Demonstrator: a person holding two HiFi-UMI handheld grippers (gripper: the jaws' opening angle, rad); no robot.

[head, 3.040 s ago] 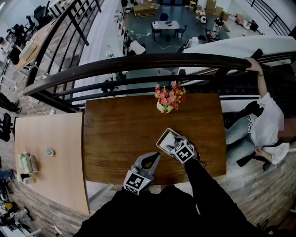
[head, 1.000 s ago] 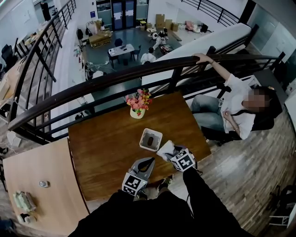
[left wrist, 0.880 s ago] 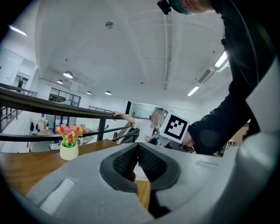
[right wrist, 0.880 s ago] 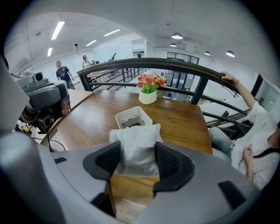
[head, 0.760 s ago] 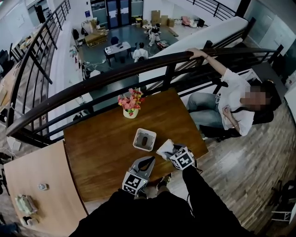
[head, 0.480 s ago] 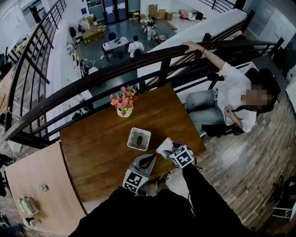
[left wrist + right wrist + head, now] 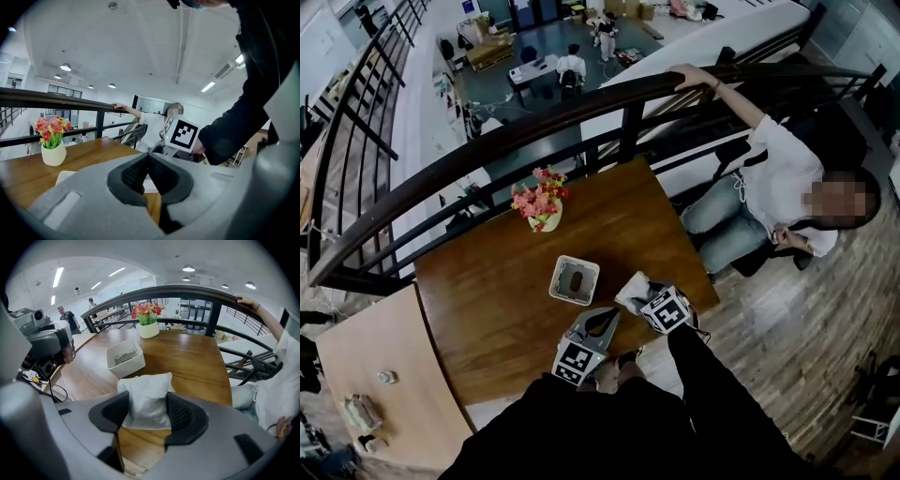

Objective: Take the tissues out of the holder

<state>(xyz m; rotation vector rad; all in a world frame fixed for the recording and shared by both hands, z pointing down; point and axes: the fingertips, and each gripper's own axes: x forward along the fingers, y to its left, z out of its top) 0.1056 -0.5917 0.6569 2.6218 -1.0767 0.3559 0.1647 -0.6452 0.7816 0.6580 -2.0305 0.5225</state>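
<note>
The holder (image 7: 557, 282) is standing empty on the tabletop (image 7: 487, 300), although the pack was inside it three seconds ago, so the removal seems done. The left gripper (image 7: 147, 158) is holding its fingers closed on nothing. The right gripper (image 7: 147, 404) is gripping the tissue pack (image 7: 146, 383) near the holder, but whether the pack is resting on the wood is unclear.

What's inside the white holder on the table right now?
No tissues: the holder shows only a dark patch at its bottom. The tissue pack is outside, clamped in the right tool. Its near inner wall is hidden.
</note>
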